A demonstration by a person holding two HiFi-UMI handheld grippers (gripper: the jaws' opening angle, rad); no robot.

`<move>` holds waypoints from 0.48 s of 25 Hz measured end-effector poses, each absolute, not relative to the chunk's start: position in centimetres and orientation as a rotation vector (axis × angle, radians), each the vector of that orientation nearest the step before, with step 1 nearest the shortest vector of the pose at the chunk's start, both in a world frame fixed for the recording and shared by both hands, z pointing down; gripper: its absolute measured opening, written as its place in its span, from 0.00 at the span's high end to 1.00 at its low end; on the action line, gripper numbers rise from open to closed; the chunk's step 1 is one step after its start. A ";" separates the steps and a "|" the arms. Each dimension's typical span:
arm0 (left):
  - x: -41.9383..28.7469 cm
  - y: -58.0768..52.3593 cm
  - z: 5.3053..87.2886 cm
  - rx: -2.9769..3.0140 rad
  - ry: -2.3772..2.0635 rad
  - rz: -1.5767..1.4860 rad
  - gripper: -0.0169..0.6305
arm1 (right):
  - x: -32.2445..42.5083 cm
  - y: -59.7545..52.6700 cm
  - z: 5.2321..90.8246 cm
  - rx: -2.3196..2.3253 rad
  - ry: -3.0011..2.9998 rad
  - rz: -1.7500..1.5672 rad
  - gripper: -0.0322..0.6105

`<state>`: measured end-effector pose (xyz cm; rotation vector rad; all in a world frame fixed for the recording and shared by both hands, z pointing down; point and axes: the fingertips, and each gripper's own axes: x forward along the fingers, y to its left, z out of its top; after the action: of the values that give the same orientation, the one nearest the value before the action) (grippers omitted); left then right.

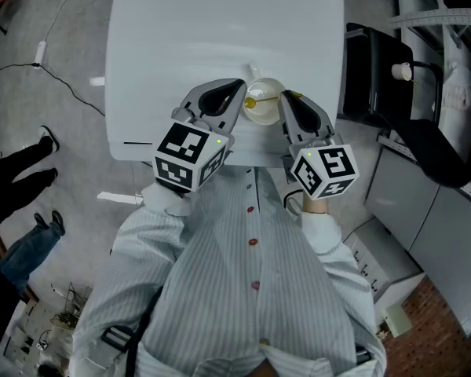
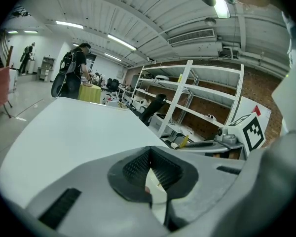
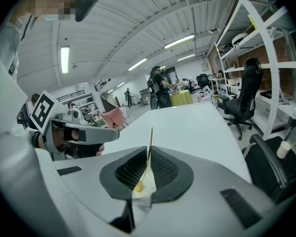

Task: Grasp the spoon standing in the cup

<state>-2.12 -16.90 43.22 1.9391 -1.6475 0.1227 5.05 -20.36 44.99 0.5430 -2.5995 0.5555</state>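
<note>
A small white cup [image 1: 264, 110] stands near the front edge of the white table [image 1: 188, 38], with a thin yellow spoon [image 1: 253, 100] in it. My left gripper [image 1: 239, 91] comes in from the left and is shut on the cup's rim [image 2: 158, 196]. In the right gripper view the spoon's handle [image 3: 150, 144] rises straight up between the dark pads. My right gripper [image 3: 148, 169] is shut on it, with the cup [image 3: 140, 196] just below. The left gripper [image 3: 84, 132] also shows there at the left. My right gripper [image 1: 285, 99] reaches the cup from the right.
A black office chair [image 1: 392, 61] stands right of the table, with white shelving [image 2: 187, 98] behind it. Someone's legs [image 1: 23, 171] are on the floor at the left. People stand at a far table [image 3: 160, 90]. A cable [image 1: 55, 61] runs across the floor.
</note>
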 end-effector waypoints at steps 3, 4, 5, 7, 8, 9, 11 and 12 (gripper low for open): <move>-2.2 -16.9 42.9 1.943 -1.652 0.120 0.96 | 4.8 -20.1 44.7 0.529 -2.606 0.562 0.92; -2.2 -16.9 42.8 1.945 -1.652 0.119 0.96 | 4.7 -20.1 44.7 0.525 -2.609 0.566 0.92; -2.2 -16.9 42.7 1.946 -1.653 0.119 0.96 | 4.7 -20.1 44.6 0.522 -2.611 0.571 0.92; -2.2 -16.9 42.4 1.949 -1.657 0.118 0.96 | 4.6 -20.0 44.4 0.518 -2.616 0.578 0.93; -2.1 -16.8 42.3 1.950 -1.660 0.117 0.96 | 4.6 -20.0 44.3 0.516 -2.619 0.579 0.93; -2.1 -16.8 42.1 1.952 -1.662 0.117 0.96 | 4.6 -19.9 44.1 0.513 -2.621 0.579 0.93; -2.1 -16.7 41.7 1.955 -1.668 0.115 0.96 | 4.5 -19.8 43.8 0.504 -2.624 0.575 0.93; -2.1 -16.7 41.5 1.957 -1.671 0.114 0.96 | 4.5 -19.7 43.7 0.499 -2.626 0.574 0.93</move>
<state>-2.13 -16.66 41.54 1.9570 -1.6709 0.1143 4.47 -19.74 43.67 0.4993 -2.6261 0.5735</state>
